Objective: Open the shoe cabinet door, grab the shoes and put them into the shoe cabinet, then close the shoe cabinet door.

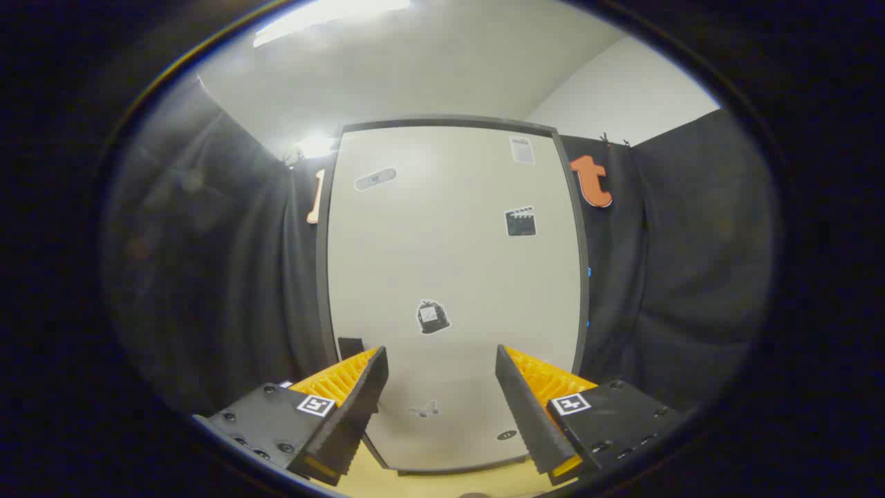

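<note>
Nearest us, our gripper (pixel 440 360) has its fingers spread wide apart, nothing between them. Just ahead and beyond stands the shoe cabinet door (pixel 453 277), pale, dark-framed and shut. We see stickers on it: a butterfly (pixel 424 409) low down, a dark bag shape (pixel 433 317), a clapperboard (pixel 520 222), and a paper label (pixel 523 149) whose writing is too small to read.

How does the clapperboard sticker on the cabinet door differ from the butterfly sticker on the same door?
The clapperboard sticker is dark and sharply outlined; the butterfly sticker is pale grey and faint. The clapperboard sticker sits high on the cabinet door, far beyond the claw; the butterfly sticker sits low, seen in the gap of the open claw. The clapperboard sticker looks blocky, the butterfly sticker winged. Both lie flat on the closed door.
</note>
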Demonstrator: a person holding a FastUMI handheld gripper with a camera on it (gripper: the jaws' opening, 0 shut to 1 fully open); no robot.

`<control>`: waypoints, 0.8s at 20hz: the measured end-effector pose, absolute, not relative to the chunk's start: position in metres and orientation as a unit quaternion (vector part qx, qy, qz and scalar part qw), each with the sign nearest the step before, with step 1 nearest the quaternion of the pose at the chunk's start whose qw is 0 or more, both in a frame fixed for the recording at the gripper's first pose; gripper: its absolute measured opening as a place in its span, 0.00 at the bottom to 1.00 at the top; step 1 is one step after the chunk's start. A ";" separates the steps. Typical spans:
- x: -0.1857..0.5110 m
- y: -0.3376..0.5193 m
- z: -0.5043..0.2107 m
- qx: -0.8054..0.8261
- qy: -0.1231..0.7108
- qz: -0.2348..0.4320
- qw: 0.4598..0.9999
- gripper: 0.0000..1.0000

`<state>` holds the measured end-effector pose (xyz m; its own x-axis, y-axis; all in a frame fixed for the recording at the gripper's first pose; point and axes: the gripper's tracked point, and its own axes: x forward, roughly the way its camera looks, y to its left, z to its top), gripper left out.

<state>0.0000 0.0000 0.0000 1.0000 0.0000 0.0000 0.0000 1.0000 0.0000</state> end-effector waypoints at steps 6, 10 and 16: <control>0.000 0.011 0.007 0.000 -0.019 0.008 1.000 0.97; 0.000 0.012 0.004 -0.002 -0.013 0.007 1.000 0.97; 0.002 0.017 -0.003 -0.004 -0.002 0.007 1.000 0.97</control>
